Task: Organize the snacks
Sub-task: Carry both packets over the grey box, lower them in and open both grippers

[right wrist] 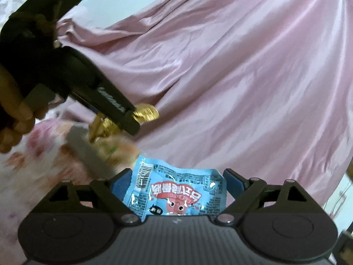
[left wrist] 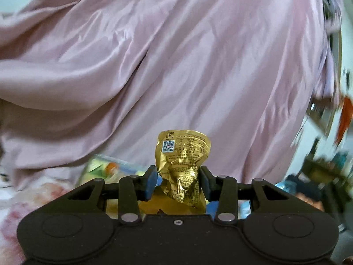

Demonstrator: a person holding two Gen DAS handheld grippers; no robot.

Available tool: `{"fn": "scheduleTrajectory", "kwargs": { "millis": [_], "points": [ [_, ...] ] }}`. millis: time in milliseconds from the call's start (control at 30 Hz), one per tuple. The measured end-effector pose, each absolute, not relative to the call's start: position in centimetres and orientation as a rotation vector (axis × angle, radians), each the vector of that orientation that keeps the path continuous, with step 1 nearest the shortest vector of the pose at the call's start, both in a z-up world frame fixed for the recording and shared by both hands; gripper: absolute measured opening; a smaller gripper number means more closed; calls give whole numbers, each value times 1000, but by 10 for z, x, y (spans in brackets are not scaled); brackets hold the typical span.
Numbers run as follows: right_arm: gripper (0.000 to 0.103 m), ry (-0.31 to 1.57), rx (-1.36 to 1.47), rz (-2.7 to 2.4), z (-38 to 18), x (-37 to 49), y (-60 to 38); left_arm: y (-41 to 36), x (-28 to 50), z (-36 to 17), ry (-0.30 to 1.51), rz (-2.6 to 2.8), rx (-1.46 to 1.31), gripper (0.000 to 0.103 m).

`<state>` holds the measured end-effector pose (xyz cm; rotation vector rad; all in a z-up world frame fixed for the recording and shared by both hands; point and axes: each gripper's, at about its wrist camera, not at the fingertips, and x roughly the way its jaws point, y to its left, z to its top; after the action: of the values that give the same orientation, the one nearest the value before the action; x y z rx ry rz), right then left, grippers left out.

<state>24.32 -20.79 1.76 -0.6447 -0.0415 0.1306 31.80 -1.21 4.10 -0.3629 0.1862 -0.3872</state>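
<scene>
We hold a crumpled gold foil snack packet (left wrist: 182,167) in our left gripper (left wrist: 178,182), whose blue pads (left wrist: 150,183) pinch its waist; the packet stands upright between them. Its back panel carries a QR code on a white patch and blocks of fine dark print too small for us to read. Our right gripper (right wrist: 177,184) stands wide with a light blue snack packet (right wrist: 176,193) spanning the gap between its blue pads (right wrist: 120,183), both edges of the wrapper meeting them, so it grips the packet. That wrapper shows a barcode, a pink cartoon character with round eyes and large red-outlined Korean lettering, which appears upside down to us; the smaller print is not legible.

Behind the gold packet hangs a broad pink satin cloth (left wrist: 176,55), filling most of both views. Below the gold packet and to the left lies a floral-patterned surface (left wrist: 26,201) with blurred, colourful wrappers (left wrist: 106,167) on it. In the right wrist view, the left gripper (right wrist: 138,119) reaches in above and left of the blue packet, a hand (right wrist: 17,114) behind it, the gold foil (right wrist: 146,112) poking from its tip.
</scene>
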Motion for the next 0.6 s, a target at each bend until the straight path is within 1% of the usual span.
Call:
{"fn": "scheduleTrajectory", "kwargs": {
  "millis": [100, 200, 433, 600],
  "points": [
    [91, -92, -621, 100, 23, 269, -202, -6, 334, 35, 149, -395, -370, 44],
    [91, -85, -576, 78, 19, 298, -202, -2, 348, 18, 157, -384, -380, 44],
    [91, 93, -456, 81, -4, 348, -206, -10, 365, -16, 99, -414, -309, 45],
    [92, 120, -468, 79, -16, 353, -200, -15, 367, -21, 71, -428, -259, 47]
  ]
}}
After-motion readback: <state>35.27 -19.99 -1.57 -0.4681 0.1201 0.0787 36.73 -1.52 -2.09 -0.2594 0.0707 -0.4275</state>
